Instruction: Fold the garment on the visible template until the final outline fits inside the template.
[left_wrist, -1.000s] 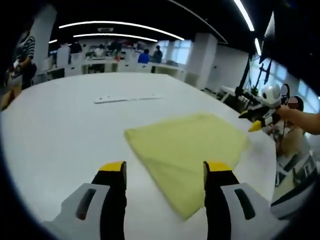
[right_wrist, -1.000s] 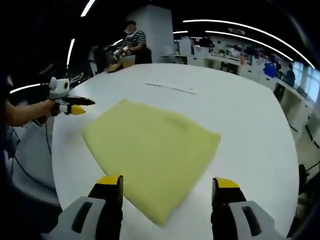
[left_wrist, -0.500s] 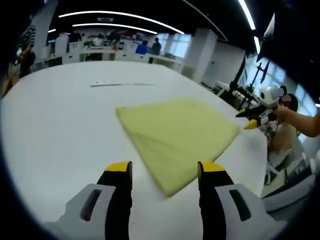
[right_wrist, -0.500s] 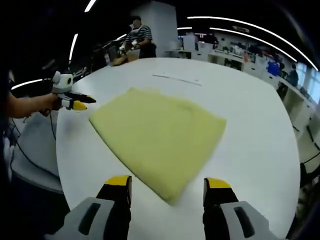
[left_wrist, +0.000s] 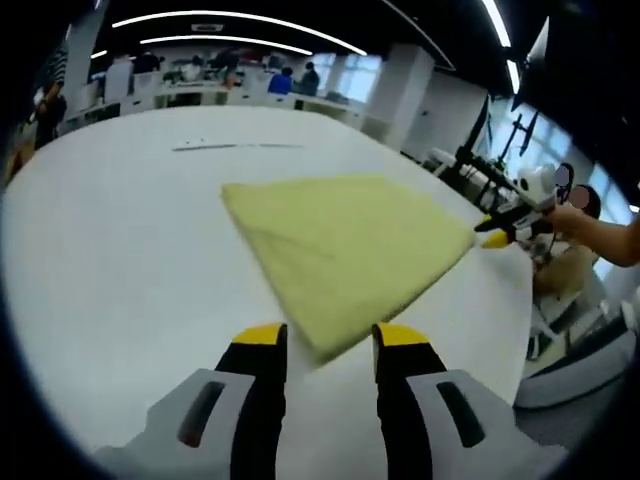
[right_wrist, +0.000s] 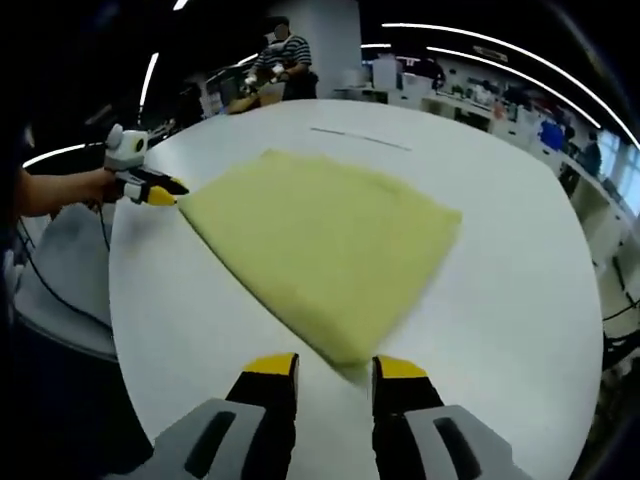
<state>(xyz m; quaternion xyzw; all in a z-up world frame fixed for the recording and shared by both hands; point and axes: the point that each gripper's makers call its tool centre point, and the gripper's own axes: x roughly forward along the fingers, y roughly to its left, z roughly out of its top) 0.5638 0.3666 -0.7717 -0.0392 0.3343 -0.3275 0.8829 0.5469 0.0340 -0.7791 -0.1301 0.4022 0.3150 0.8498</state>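
A yellow garment (left_wrist: 345, 255), folded into a flat four-cornered shape, lies on the round white table (left_wrist: 110, 260). My left gripper (left_wrist: 330, 338) is open, its yellow-tipped jaws set narrowly on either side of the garment's near corner. In the right gripper view the same garment (right_wrist: 320, 235) points a corner at my right gripper (right_wrist: 335, 368), which is open with that corner between its tips. The right gripper (left_wrist: 500, 232), held by a hand, shows at the garment's far right corner. The left gripper (right_wrist: 150, 190) shows at the garment's left corner.
A thin dark strip (left_wrist: 235, 147) lies on the table beyond the garment, also seen as a strip (right_wrist: 360, 140). The table edge (right_wrist: 130, 330) curves close by. A person in a striped shirt (right_wrist: 280, 60) stands behind the table. Desks and several people fill the background.
Both grippers have come in toward the garment, and each now has a corner between its tips. Both pairs of jaws have narrowed from wide open.
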